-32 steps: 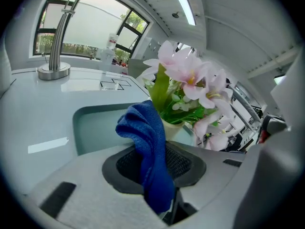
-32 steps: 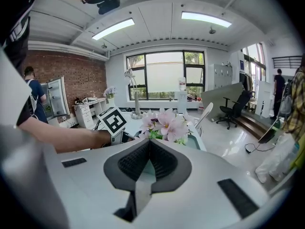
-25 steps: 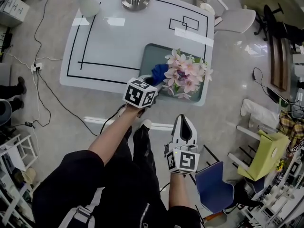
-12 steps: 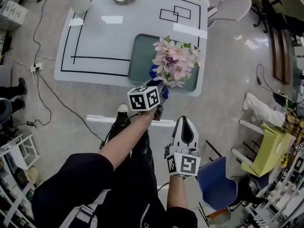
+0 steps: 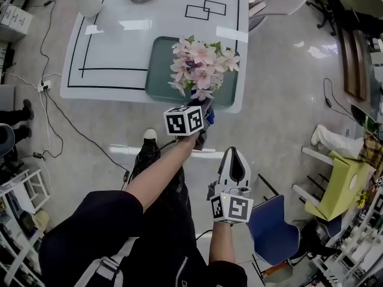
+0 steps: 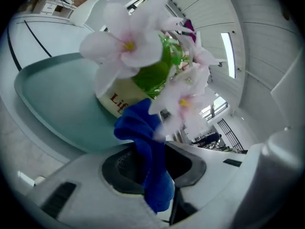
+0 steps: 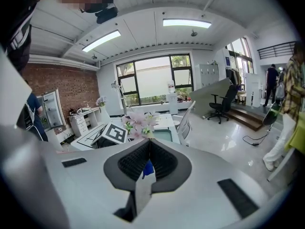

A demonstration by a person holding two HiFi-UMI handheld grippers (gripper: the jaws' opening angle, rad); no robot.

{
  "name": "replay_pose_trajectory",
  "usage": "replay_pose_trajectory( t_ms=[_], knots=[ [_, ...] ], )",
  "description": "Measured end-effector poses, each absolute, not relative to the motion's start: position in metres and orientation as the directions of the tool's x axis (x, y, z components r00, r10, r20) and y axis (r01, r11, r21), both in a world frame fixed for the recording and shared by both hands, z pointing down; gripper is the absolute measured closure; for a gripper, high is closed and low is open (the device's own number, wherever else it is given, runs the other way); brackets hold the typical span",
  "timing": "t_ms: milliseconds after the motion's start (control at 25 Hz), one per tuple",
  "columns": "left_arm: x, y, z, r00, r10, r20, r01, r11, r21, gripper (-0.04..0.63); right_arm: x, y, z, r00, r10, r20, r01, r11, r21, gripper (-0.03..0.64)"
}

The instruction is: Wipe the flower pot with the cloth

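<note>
Two jaws clamp the blue cloth (image 6: 143, 132)
Our left gripper (image 6: 155, 151) holds it touching the flower pot (image 6: 119, 98) just ahead; our right gripper (image 7: 148, 149) has its jaws together, empty.

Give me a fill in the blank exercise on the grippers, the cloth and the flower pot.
1. The left gripper is shut on a ____ cloth.
2. The flower pot stands on a green tray on the ____ table.
3. The right gripper is shut and holds ____.
Missing words: blue; white; nothing.
</note>
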State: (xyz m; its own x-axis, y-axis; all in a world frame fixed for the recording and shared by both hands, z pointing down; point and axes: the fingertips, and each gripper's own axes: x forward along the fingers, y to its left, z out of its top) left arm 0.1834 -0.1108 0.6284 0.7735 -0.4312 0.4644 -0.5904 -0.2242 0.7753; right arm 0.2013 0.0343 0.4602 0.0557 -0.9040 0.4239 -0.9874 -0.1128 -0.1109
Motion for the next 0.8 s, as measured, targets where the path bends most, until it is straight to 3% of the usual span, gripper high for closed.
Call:
replay_pose_trajectory(
  t_ms=[640,800],
  knots=[
    [0.240,-0.061,0.589,0.840,-0.322,0.436,-0.540,-0.426,0.725,0.472,0.273,0.033,0.432,0.007,-0.953,0.304,-0.980,-0.066,-0.185,0.607],
    [0.243,-0.077,0.574,0.831,-0.367,0.417,-0.549,-0.427,0.718,0.472,0.279,0.027,0.426,0.005,-0.957,0.291,-0.978,-0.065,-0.197,0.608]
  ],
)
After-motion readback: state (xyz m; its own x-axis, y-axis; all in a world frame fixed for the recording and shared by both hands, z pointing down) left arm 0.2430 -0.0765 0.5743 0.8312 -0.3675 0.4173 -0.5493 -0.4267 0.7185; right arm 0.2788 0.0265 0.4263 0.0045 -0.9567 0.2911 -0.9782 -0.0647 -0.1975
